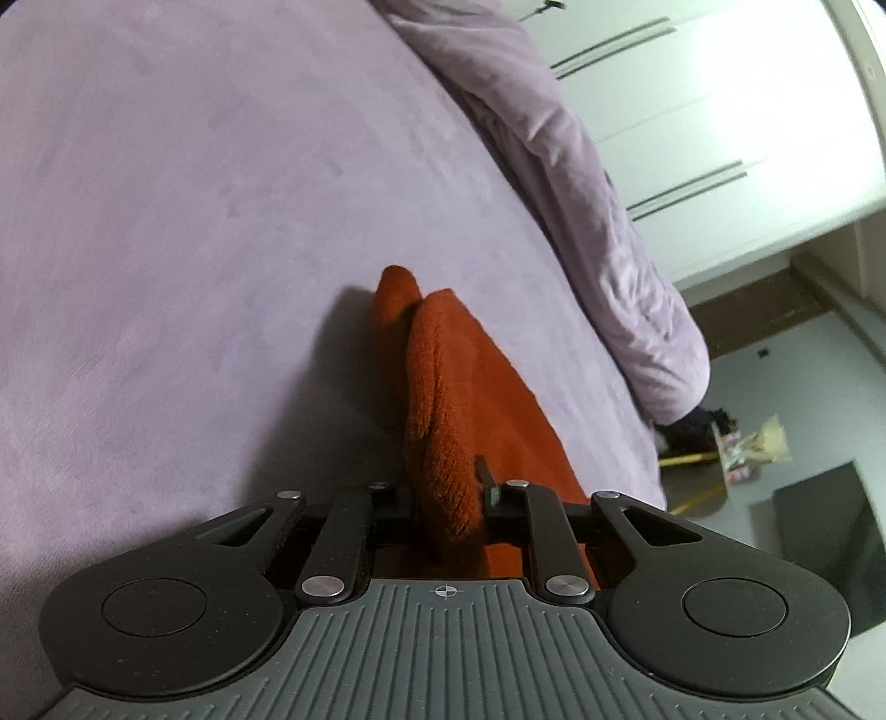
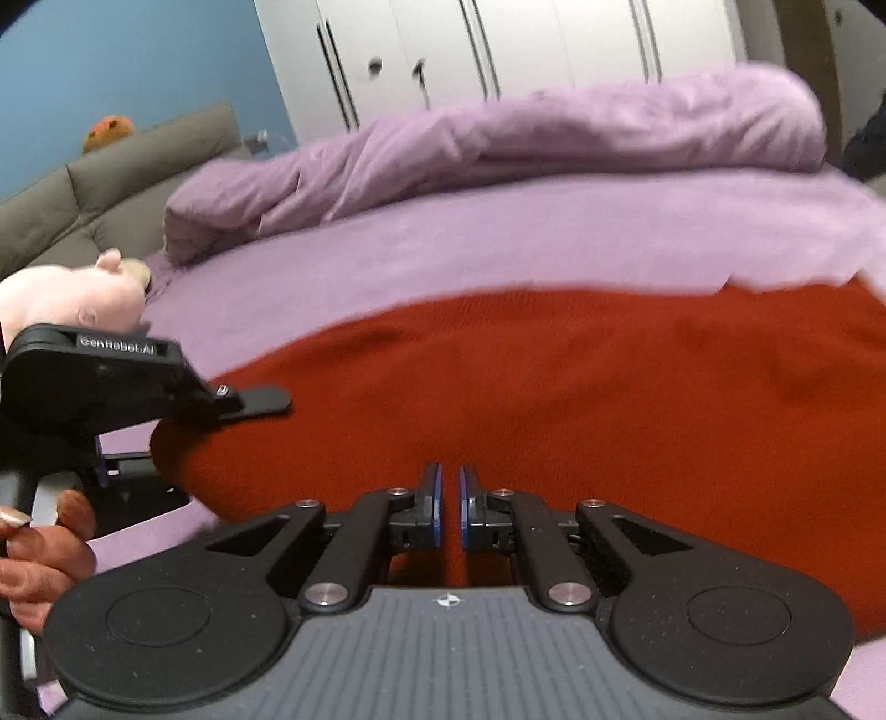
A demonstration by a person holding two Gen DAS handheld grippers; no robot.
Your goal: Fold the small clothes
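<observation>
A rust-red knit garment lies spread on the lilac bed sheet. My left gripper is shut on a fold of the red garment, lifted into a ridge that runs away from the camera. That gripper also shows in the right wrist view at the garment's left edge. My right gripper sits low over the garment's near edge; its jaws stand almost together with a narrow gap, and nothing shows between them.
A rumpled lilac duvet lies along the far side of the bed. White wardrobe doors stand behind it. A grey headboard and a pale soft toy are at the left. Floor clutter lies beyond the bed edge.
</observation>
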